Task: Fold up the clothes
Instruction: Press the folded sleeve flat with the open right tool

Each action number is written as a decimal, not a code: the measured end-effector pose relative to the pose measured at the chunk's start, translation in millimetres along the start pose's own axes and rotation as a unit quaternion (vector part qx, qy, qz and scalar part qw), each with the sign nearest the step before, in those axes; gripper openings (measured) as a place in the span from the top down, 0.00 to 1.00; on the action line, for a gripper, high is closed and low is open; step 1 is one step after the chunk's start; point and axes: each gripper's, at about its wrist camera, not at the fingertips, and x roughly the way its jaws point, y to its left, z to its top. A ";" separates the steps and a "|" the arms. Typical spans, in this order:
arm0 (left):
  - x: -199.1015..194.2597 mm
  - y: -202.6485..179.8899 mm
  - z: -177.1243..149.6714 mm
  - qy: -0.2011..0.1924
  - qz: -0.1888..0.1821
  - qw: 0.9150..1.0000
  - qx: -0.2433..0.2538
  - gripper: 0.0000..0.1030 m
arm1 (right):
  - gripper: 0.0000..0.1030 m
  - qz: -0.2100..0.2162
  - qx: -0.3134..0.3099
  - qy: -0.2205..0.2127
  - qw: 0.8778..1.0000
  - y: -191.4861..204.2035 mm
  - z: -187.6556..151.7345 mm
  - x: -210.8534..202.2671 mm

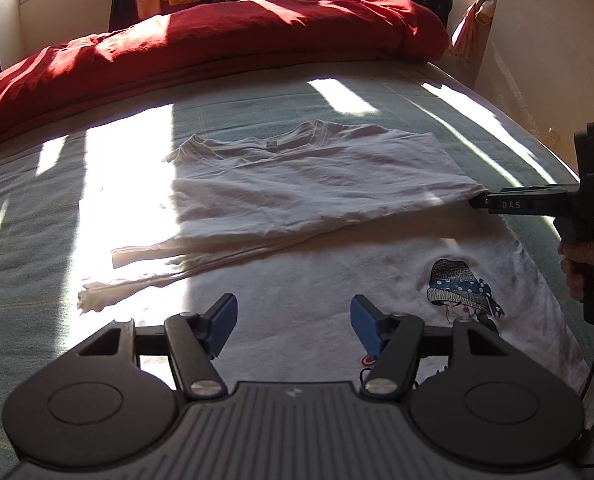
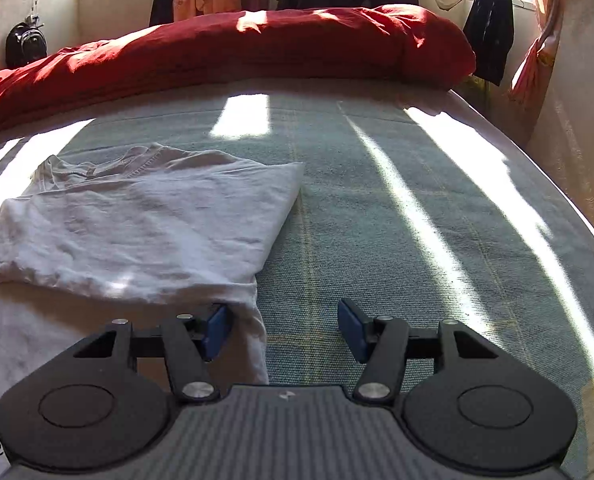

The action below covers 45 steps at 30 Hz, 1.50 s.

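White T-shirt [image 1: 297, 184] half-folded on sunlit green bedspread [image 2: 377, 200]; red duvet [image 2: 237, 48] behind, probably.

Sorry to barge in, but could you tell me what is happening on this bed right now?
A person is folding a white T-shirt spread on the green bedcover, with a two-finger tool in each hand. The shirt's upper part is already folded over the printed lower part. The right tool sits at the folded edge with its jaws apart, one blue pad against the cloth, not clamping it. The left tool hovers open above the shirt's lower part, holding nothing. A red duvet lies bunched at the far side.
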 end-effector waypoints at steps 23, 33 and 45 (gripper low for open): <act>0.4 5.6 -11.5 -0.006 -0.002 1.000 -0.005 0.38 | 0.76 0.095 0.003 0.001 0.995 35.2 25.6 -4.6; 12.6 10.2 -24.1 0.010 0.005 1.000 -0.012 0.38 | 0.80 0.090 0.028 -0.022 0.995 16.1 39.7 -9.1; 29.4 16.3 -42.1 0.035 -0.006 0.999 -0.020 0.38 | 0.79 0.038 0.069 0.006 0.997 4.9 69.6 72.6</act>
